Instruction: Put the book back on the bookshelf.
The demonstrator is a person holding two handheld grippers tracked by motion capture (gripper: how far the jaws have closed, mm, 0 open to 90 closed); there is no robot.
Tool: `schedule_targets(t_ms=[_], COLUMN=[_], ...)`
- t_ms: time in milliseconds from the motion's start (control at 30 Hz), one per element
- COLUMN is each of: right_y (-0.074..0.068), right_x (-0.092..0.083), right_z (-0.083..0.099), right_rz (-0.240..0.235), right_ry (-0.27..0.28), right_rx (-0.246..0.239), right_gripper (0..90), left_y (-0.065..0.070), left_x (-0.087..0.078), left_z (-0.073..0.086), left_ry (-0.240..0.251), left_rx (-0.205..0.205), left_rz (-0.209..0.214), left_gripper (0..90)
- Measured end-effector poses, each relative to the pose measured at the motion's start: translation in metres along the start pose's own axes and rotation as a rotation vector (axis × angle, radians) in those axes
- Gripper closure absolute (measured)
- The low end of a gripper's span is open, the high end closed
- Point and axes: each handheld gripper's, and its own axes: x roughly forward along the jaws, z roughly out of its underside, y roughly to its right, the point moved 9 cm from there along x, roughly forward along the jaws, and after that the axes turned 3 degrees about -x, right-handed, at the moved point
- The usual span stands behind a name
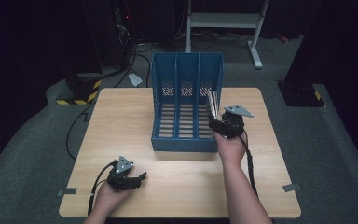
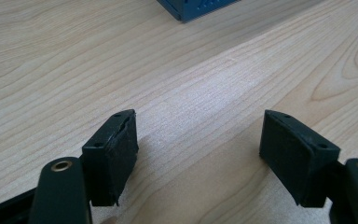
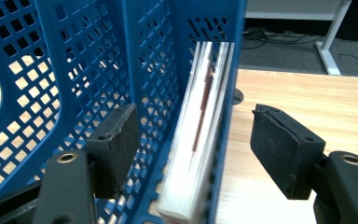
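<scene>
Left hand-held gripper [image 1: 137, 179]: nearest the person, low over the near left of the tabletop, well apart from the file rack; its black jaws stand wide, with only bare wood between the pads [image 2: 116, 158].
Tabletop [image 1: 121, 121]: pale wood-grain board, smooth and matt, rectangular with rounded corners.
Right hand-held gripper [image 1: 213, 122]: at the right front of the rack and much the nearer of the two to the book; its jaws are spread, and they have just been opening. The book and the rack's right wall stand in the gap, with neither rough black pad [image 3: 119, 140] pressing on them, so it holds nothing.
White book [image 3: 200, 140]: a slim white book with a thin reddish stripe, standing on edge in the rightmost compartment, leaning against the right outer wall.
Key relation: the book lies straight ahead of the right hand-held gripper, between its jaws; its long axis runs upright and slightly tilted, its flat faces parallel to the dividers.
Judgement: the placing looks done; the next move should be a straight retreat toward the person without clipping the wall.
Blue plastic file rack [image 1: 186, 105]: rigid, three compartments, perforated lattice walls and slotted floor, at the far middle of the tabletop.
White metal frame [image 1: 223, 21]: on the grey floor beyond.
</scene>
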Motion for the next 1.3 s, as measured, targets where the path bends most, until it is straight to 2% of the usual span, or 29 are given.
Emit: schedule_targets(t_ms=[167, 367, 533, 733, 833, 967, 1067, 1167, 1300], right_y=[0.017, 0.045, 0.069, 0.092, 0.095, 0.093, 0.091, 0.091, 0.09], right_x=[-0.01, -0.019, -0.024, -0.038, -0.045, -0.054, -0.056, -0.058, -0.058], right_z=[0.009, 0.037, 0.076, 0.136, 0.155, 0.166, 0.175, 0.176, 0.177], right_rz=[-0.002, 0.028, 0.057, 0.082, 0.08, 0.077, 0.071, 0.08, 0.062], right_ry=[-0.014, -0.043, -0.105, -0.209, -0.244, -0.245, -0.285, -0.289, -0.291], right_rx=[0.008, 0.02, 0.009, -0.008, -0.024, -0.054, -0.062, -0.069, -0.064], right_gripper=[29.9, 30.4, 29.8, 29.0, 28.8, 29.0, 29.1, 28.7, 26.8], left_y=[0.0, 0.0, 0.0, 0.0, -0.001, -0.001, -0.001, -0.001, -0.001], left_x=[0.0, 0.0, 0.0, 0.0, 0.001, 0.001, 0.001, 0.0, 0.0], left_z=[0.0, 0.0, 0.0, -0.001, -0.001, -0.001, -0.001, 0.0, 0.0], left_ry=[0.0, 0.0, 0.001, 0.002, 0.003, 0.0, 0.001, 0.0, 0.003], left_rx=[0.0, 0.0, -0.001, -0.013, -0.006, -0.006, -0.007, -0.013, -0.02], left_rz=[0.001, 0.0, -0.001, 0.001, -0.005, -0.005, -0.006, -0.009, -0.012], left_gripper=[27.8, 27.8, 27.9, 29.3, 29.3, 29.3, 29.2, 29.0, 28.9])
